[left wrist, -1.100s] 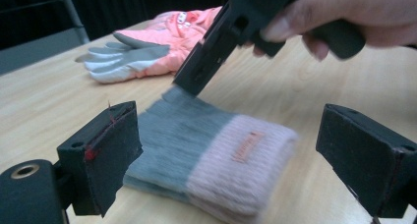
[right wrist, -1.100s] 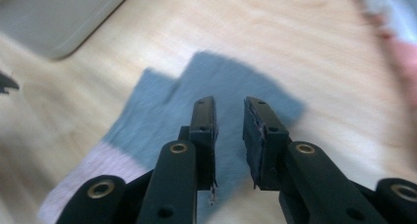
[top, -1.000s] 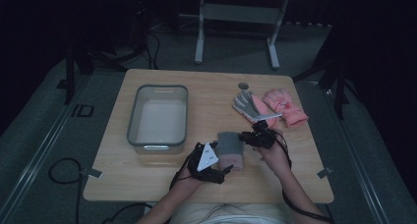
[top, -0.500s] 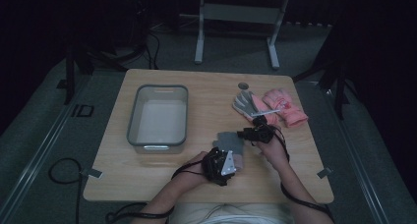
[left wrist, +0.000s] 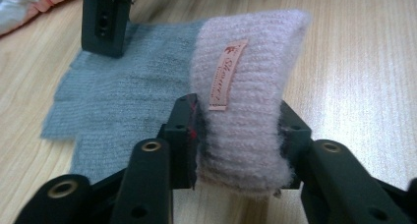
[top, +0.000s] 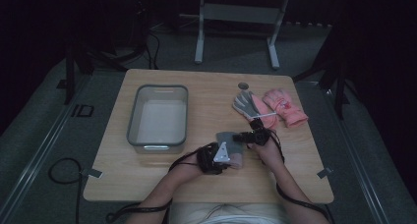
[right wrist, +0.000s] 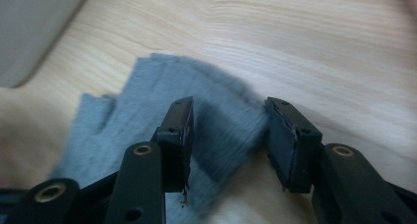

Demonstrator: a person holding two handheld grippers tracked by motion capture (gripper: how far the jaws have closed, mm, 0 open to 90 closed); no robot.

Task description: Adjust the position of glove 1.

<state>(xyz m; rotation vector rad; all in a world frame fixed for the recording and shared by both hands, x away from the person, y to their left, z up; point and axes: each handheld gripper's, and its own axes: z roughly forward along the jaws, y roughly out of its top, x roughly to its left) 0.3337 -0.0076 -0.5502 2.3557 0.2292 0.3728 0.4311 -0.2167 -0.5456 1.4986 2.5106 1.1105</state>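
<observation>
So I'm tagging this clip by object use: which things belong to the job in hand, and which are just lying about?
In the job:
- knit glove, grey with a pink cuff
- left gripper, clamped on that cuff
- right gripper, jaws astride the grey part

Lying about:
- grey bin
- grey and pink gloves at the table's far right

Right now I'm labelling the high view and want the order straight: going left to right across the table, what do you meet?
Clear plastic bin → left tool gripping the folded pink knit piece → right tool over the grey knit glove → grey-and-white glove → pink glove.
</observation>
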